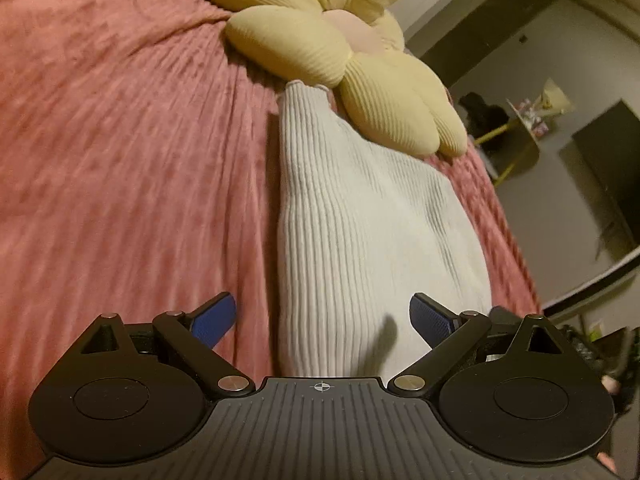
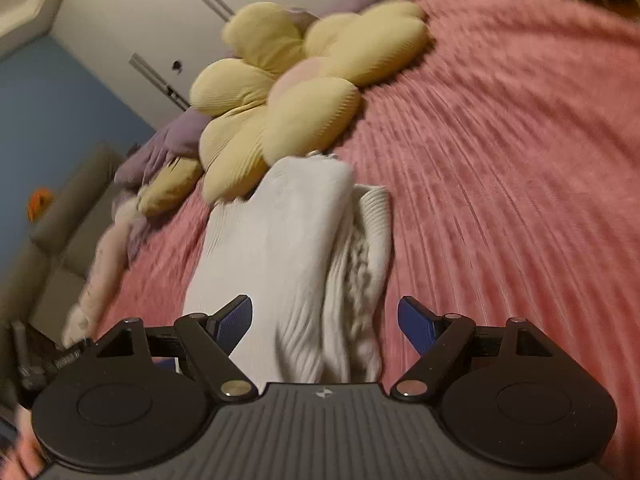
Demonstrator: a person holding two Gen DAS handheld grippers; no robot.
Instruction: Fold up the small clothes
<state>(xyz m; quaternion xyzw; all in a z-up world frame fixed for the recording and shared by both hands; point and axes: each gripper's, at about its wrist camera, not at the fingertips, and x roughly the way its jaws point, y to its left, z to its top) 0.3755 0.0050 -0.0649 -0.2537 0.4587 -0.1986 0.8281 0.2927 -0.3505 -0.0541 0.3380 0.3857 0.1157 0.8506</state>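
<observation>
A white ribbed knit garment [image 1: 360, 216] lies on the pink bedspread [image 1: 120, 140], folded lengthwise, its far end touching a yellow flower cushion [image 1: 320, 48]. My left gripper [image 1: 323, 316] is open just above its near end, holding nothing. In the right wrist view the same garment [image 2: 288, 248] shows a folded layer with a cable-knit edge on its right side. My right gripper [image 2: 325, 320] is open over its near end, its blue pads [image 2: 236, 322] apart and empty.
The flower cushion [image 2: 296, 96] lies at the head of the bed with purple cloth [image 2: 168, 144] behind it. The bedspread [image 2: 500, 160] spreads wide to the right. A small table with items [image 1: 528, 128] and dark furniture stand beyond the bed's edge.
</observation>
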